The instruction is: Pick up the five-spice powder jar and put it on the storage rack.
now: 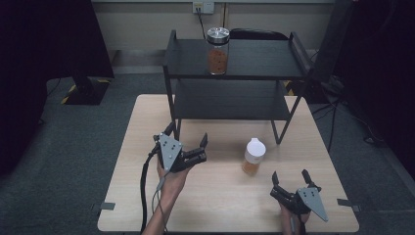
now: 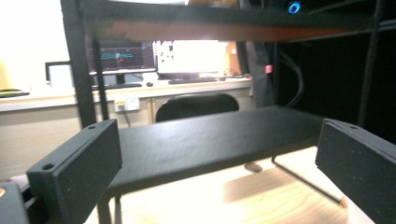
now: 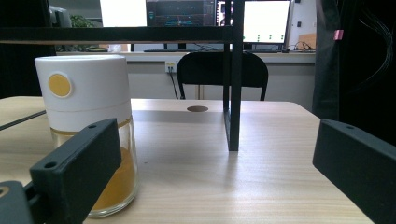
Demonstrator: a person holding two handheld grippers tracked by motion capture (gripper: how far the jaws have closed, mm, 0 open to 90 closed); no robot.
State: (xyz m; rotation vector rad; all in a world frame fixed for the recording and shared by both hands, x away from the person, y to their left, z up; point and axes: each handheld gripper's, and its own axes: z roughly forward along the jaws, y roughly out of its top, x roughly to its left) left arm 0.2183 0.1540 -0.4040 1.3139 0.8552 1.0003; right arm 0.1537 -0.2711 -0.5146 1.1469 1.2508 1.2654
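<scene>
Left gripper (image 1: 188, 136) above the left half of the wooden table (image 1: 220, 205), held in the person's left hand (image 1: 169, 178), jaws spread wide and empty, tips just short of the black two-tier shelf (image 1: 254, 66) and close by its front left leg. In the left gripper view, left gripper (image 2: 219, 163) with both black jaws far apart at the frame edges, the shelf's lower tier (image 2: 210, 137) between and beyond them, pale table (image 2: 243, 196) underneath, a black chair (image 2: 196, 105) and lit monitors (image 2: 187, 56) farther back. At centre in the high view, on the upper tier, a glass jar with a silver lid (image 1: 218, 50) holding reddish contents, upright. Right of centre on the table, in front of the shelf, a small jar with a white cap (image 1: 253, 156) and orange contents, upright, near the right gripper and ahead of it to its left, not touched. Right gripper (image 1: 290, 176) near the table's front right edge, held in the right hand (image 1: 292, 215), jaws wide apart and empty. In the right gripper view, right gripper (image 3: 219, 163) with jaws far apart, the white-capped jar (image 3: 88, 130) partly behind the left jaw rather than between the two, a yellow dot on its cap, the shelf's leg (image 3: 233, 93) upright on the table (image 3: 233, 186) farther off.
</scene>
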